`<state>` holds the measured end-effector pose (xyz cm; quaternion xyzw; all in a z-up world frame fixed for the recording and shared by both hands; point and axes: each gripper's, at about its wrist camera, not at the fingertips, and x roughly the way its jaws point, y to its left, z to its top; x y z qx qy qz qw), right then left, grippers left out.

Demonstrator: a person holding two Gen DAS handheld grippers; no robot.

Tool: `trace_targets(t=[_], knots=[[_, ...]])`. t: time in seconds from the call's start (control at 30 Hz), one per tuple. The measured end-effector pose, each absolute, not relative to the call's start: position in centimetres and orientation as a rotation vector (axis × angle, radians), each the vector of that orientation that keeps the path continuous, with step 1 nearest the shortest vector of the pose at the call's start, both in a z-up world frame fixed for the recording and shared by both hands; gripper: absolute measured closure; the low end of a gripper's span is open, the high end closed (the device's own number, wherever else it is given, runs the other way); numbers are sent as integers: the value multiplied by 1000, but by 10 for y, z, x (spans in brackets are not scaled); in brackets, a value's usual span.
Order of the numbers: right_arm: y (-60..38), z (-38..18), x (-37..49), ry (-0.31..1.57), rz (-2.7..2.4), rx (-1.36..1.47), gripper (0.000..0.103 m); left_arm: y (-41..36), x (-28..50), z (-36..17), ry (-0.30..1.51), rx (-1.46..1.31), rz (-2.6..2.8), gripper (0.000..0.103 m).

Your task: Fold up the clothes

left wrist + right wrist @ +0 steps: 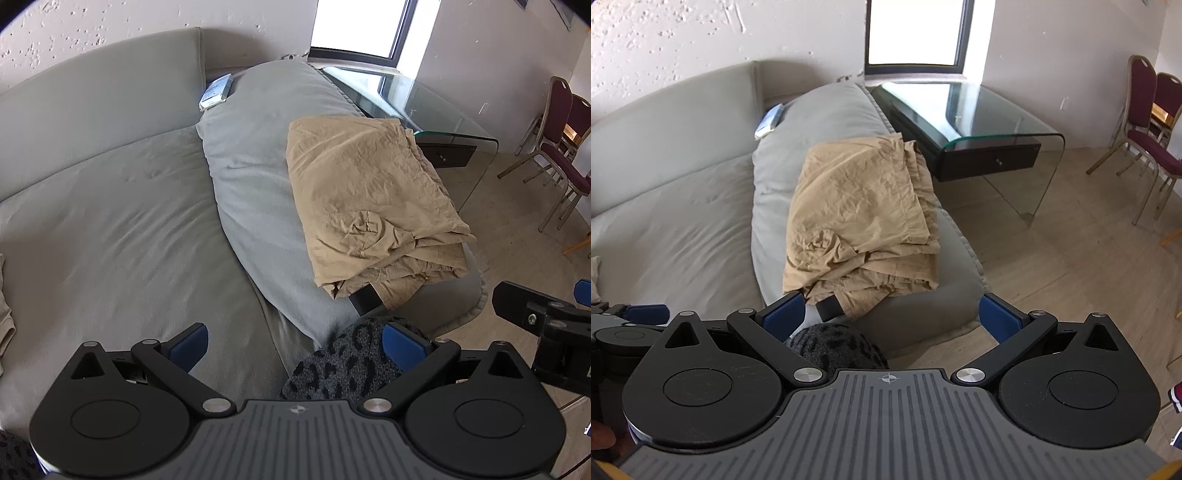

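Folded tan garment (864, 214) beyond both empty, spread grippers

a home living room: grey sofa (110, 192), glass side table (1008, 136), window (916, 33)

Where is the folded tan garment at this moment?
In both wrist views the folded tan garment lies on the grey cushion at the sofa's right end, beside the glass side table.
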<state>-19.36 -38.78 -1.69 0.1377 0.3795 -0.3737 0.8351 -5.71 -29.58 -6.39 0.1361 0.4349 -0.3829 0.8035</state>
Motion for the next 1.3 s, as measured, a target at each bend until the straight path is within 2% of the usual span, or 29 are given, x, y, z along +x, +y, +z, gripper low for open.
trace_targets(t=[1.3], knots=[[-393, -15, -191, 814, -781, 286, 0, -296, -55, -62, 924, 296, -842, 6]])
